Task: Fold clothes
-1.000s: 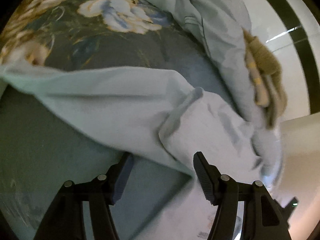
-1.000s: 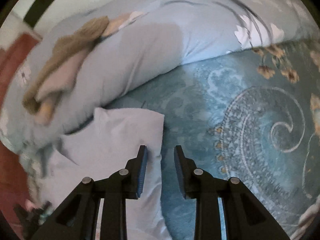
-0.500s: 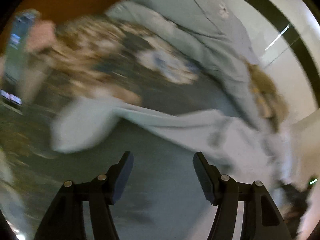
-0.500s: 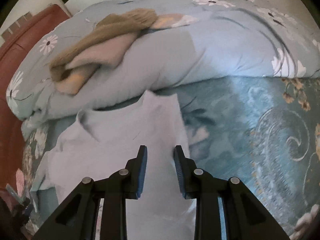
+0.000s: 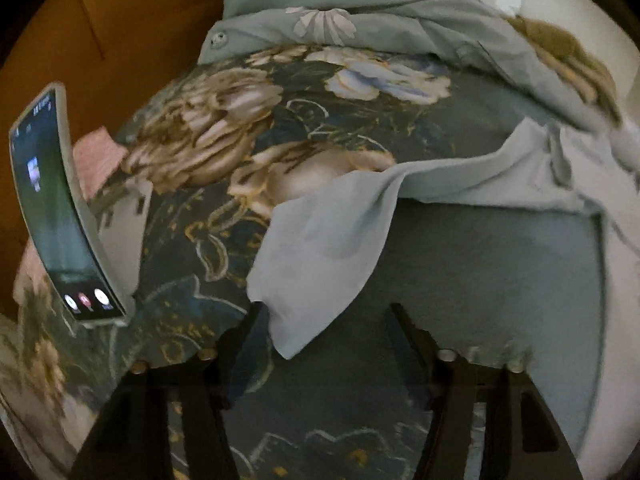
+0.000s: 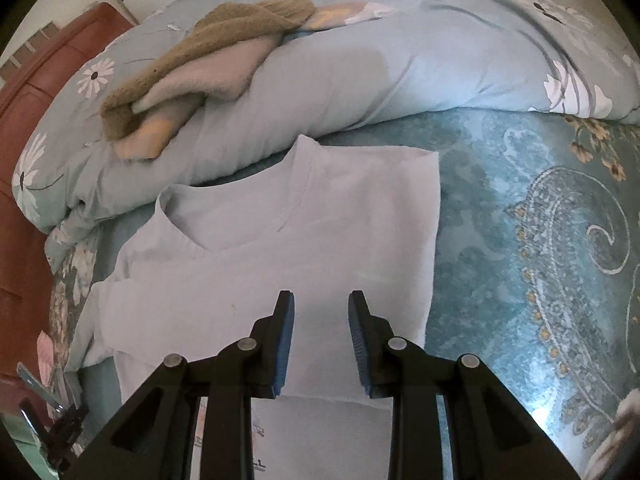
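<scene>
The shirt is light and limp; take the sleeve hem. Left fingers are closing around its tip; right fingers hang part-open, empty.

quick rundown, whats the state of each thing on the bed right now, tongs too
t-shirt: spread flat, one side folded in, one sleeve still out
left tongs: closing, sleeve tip between them, not yet pinched
right tongs: partly open over the shirt, holding nothing
quilt: bunched along the far edge
brown knit garment: crumpled on the quilt, unfolded
phone: propped up, screen lit
</scene>
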A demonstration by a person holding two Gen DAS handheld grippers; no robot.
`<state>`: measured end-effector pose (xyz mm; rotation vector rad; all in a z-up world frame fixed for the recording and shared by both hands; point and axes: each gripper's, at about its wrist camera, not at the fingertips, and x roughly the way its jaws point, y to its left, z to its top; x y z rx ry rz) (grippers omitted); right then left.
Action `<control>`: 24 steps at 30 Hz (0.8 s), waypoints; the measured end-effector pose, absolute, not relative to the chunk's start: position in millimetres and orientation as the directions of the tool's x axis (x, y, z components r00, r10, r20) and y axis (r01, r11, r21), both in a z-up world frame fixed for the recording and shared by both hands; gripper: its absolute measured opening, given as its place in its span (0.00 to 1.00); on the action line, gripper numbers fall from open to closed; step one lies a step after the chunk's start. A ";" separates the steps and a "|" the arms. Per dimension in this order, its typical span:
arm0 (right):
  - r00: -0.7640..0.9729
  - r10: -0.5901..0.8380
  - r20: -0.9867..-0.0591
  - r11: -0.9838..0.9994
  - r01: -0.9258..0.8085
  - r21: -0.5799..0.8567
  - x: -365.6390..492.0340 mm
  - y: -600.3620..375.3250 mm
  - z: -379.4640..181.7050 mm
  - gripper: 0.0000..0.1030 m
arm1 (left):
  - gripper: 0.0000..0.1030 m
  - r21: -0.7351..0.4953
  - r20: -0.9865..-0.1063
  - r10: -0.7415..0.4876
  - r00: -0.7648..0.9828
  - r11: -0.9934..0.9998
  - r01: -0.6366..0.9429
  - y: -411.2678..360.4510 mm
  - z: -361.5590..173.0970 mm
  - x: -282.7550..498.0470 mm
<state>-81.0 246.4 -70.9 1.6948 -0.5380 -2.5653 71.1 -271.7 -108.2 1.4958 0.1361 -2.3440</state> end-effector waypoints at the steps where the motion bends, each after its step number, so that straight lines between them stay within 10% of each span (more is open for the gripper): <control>1: -0.409 -0.204 -0.889 -0.939 -0.175 0.296 -79.7 248.5 -70.5 0.28 | 0.26 0.111 -0.892 -0.249 -0.376 -0.929 0.352 -273.8 -107.6 71.5; 3: -0.406 -0.209 -0.890 -0.935 -0.184 0.303 -78.6 250.5 -71.6 0.28 | 0.03 0.118 -0.891 -0.261 -0.373 -0.924 0.365 -277.9 -106.5 72.5; 24: -0.460 -0.317 -0.829 -0.864 -0.220 0.453 -62.4 275.2 -78.1 0.28 | 0.02 -0.630 -0.745 0.478 -0.466 -0.733 0.255 -270.5 104.3 -46.5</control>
